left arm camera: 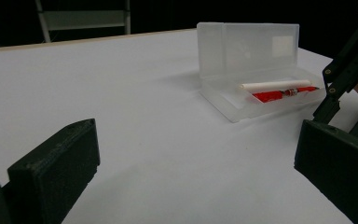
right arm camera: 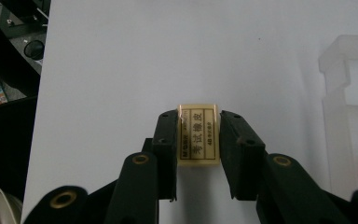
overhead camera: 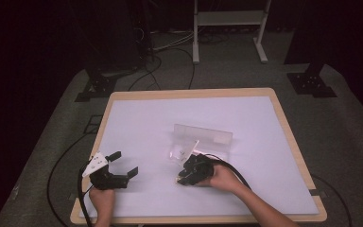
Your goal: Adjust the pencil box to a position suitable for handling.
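At 7 o'clock of the open pencil case (overhead camera: 202, 136), right gripper (right arm camera: 198, 140) pinches eraser (right arm camera: 197, 135) to load it; left gripper (overhead camera: 118, 165) spread, idle.

Table (overhead camera: 137, 113) glows bright under overhead light, room beyond sinks into black. High view soft, low detail. Soft shadow beside clear case (left arm camera: 247, 70). Near jaws blurred in left gripper view; eraser (right arm camera: 197, 134) label sharp.
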### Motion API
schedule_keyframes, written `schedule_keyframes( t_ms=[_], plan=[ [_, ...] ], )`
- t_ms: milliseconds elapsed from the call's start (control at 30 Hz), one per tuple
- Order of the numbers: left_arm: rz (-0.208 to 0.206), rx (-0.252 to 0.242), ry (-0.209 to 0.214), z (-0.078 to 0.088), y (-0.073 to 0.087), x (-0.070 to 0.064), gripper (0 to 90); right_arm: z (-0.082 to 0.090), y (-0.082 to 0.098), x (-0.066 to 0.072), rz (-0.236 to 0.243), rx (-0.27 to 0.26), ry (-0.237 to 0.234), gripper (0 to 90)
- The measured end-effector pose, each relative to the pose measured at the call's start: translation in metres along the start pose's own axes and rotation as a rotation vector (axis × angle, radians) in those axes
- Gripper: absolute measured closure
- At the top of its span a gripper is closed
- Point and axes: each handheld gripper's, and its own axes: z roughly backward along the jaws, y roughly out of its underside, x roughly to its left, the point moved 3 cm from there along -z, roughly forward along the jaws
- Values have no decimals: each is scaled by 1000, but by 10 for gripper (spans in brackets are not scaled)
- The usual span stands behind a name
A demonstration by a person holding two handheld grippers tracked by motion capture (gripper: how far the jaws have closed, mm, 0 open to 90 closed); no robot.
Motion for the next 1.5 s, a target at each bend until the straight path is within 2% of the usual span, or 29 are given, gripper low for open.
schedule_keyframes(
  t_ms=[500,867,1500],
  plan=[
    [-2,-2,0,0,0,0,0,11,-10,-5,11,-16,25,679],
    [-1,-3,0,0,0,0,0,23,-18,-16,3,-32,56,679],
    [-3,-1,0,0,0,0,0,29,-34,-22,17,-40,72,679]
  ],
)
